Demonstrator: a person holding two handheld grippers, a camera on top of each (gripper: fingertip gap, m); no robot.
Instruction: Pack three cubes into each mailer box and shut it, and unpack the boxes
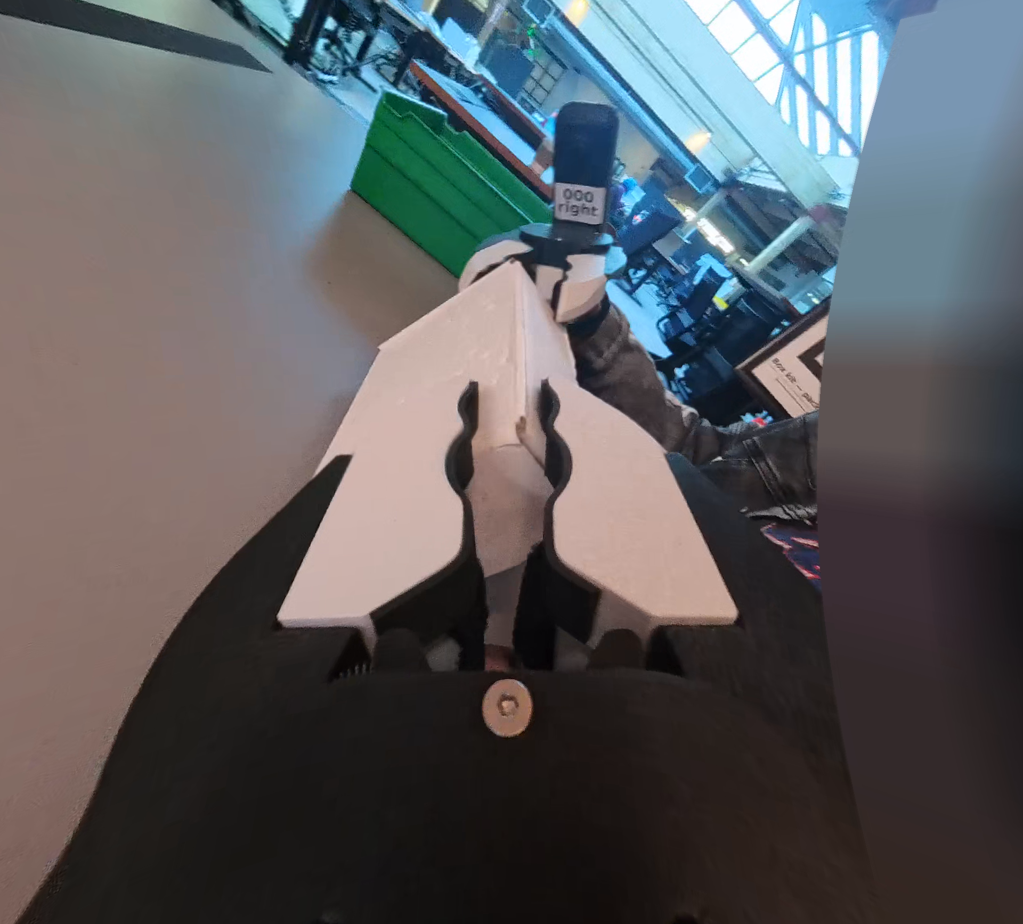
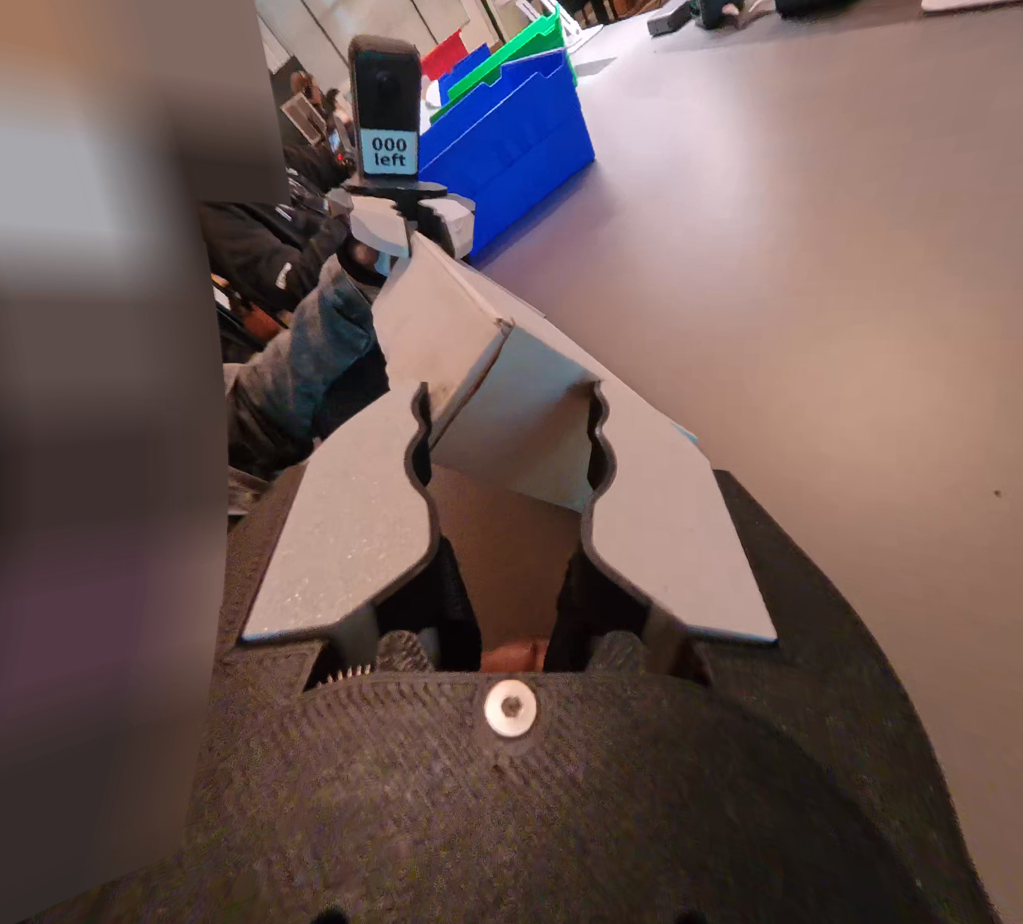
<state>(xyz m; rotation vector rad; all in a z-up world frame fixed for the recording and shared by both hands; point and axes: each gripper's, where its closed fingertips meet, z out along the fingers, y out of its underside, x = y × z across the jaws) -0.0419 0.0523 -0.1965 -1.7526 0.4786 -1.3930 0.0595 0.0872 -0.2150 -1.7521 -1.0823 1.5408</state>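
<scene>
Two hand-held grippers, left hand-held gripper (image 1: 506, 446) and right hand-held gripper (image 2: 506, 446), each clamp opposite ends of your mailer box (image 1: 487, 344) above the tabletop (image 1: 166, 289); uneven pulling could tear it

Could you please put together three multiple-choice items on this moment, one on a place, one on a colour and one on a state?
1. Where is the white mailer box?
A. Lying flat on the table
B. Held between both grippers
C. Inside a bin

2. What colour is the bin nearest the left gripper in the right wrist view?
A. Blue
B. Yellow
C. Black

3. How does the right gripper stand?
A. Wide open and empty
B. Shut on the box
C. Out of view

Answers: 1 B, each gripper pinches one end. 2 A, the blue bin sits right behind it. 3 B, its fingers clamp the box's end.
</scene>
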